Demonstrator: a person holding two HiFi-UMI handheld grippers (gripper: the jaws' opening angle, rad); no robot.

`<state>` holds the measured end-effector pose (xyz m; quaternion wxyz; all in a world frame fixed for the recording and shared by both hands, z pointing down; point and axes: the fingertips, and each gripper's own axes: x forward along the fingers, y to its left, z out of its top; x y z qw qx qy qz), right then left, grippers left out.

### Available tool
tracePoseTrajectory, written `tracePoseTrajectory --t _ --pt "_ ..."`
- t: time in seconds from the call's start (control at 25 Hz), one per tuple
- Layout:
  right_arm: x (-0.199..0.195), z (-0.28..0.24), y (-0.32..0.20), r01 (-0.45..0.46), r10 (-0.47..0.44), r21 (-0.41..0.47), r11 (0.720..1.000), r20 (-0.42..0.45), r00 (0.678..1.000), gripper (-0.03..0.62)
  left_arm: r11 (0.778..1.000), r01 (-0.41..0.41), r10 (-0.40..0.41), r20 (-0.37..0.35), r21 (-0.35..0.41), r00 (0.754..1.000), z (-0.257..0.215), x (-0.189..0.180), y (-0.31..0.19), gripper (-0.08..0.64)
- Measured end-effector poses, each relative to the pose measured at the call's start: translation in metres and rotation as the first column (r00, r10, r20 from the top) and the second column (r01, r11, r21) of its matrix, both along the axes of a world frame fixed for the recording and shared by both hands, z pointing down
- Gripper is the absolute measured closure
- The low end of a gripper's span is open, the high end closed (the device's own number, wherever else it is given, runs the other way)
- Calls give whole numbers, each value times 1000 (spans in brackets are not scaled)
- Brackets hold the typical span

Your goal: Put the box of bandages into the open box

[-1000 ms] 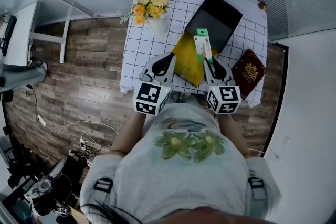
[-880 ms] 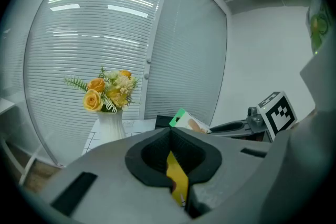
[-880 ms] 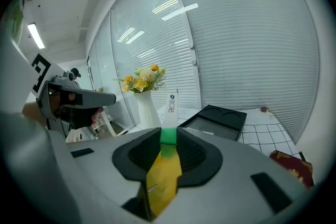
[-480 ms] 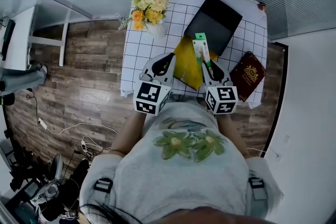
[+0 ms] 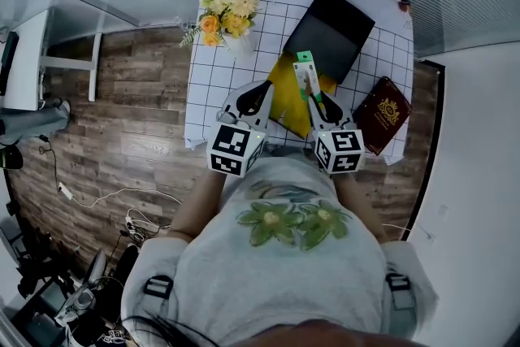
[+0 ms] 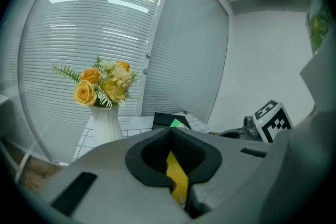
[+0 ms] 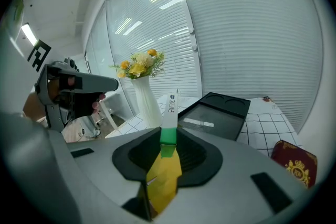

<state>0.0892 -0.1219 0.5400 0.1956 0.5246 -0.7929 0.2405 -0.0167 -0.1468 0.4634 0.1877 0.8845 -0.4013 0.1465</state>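
Observation:
The box of bandages [image 5: 305,75], narrow, white with a green end, sticks out of my right gripper [image 5: 316,99], which is shut on its near end. In the right gripper view the box [image 7: 169,107] stands up between the jaws, over a yellow sheet [image 7: 163,176]. The open black box [image 5: 329,32] lies just beyond it on the table, its inside bare apart from a small white strip [image 7: 199,123]. My left gripper [image 5: 262,90] hovers at the left edge of the yellow sheet [image 5: 286,97], its jaws together with only a slit between them.
A white vase of yellow flowers [image 5: 231,8] stands at the far left of the grid-cloth table [image 5: 215,85]. A dark red booklet [image 5: 384,114] lies at the right. The near table edge runs under both grippers; wooden floor lies to the left.
My right gripper has sunk a little and drifted slightly left with the bandage box. The left gripper has stayed where it was.

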Motion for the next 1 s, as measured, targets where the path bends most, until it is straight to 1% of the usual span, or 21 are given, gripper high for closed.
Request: tracePoseTrajectory --t 0.4,1.0 --pt "-1 12 3 8 -8 -28 1000 -11 1000 501 1000 4 -4 7 -8 1000 5 -2 -1 554" --pt "-2 25 2 18 -19 -46 999 -25 999 501 999 27 -27 12 -25 1000 12 -8 -2 554"
